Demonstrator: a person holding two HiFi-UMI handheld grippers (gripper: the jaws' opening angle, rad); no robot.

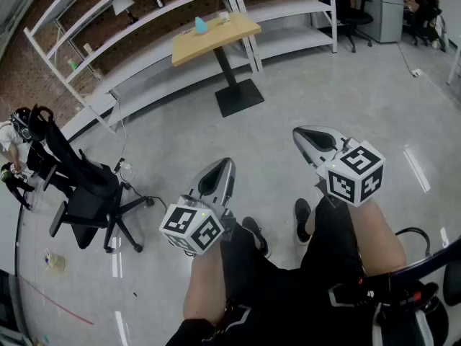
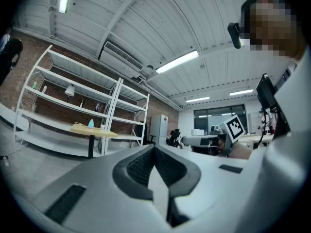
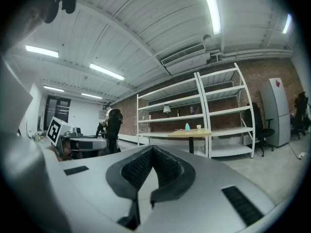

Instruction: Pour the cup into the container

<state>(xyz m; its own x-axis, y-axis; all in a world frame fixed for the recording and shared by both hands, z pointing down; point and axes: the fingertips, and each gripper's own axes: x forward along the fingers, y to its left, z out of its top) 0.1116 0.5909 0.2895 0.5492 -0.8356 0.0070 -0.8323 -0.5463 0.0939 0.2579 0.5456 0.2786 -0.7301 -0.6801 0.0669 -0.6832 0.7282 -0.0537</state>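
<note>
Evidently task not begun: left hand-held gripper (image 1: 216, 173) and right hand-held gripper (image 1: 315, 137) both closed, empty, held level over floor (image 1: 346, 85). Far off on desk (image 1: 230, 34): blue item (image 1: 201, 25), white item (image 1: 225, 16), likely cup and container. Next: approach desk, open jaws for cup.

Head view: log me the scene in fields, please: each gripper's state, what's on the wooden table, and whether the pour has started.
left gripper: shut, empty, held level
right gripper: shut, empty, held level
wooden table: far ahead, in front of the shelving
on table: light blue item and small white cup-like item, too small to tell more
office chair: left of both grippers in the head view
pour: not started; neither gripper is near the table
</note>
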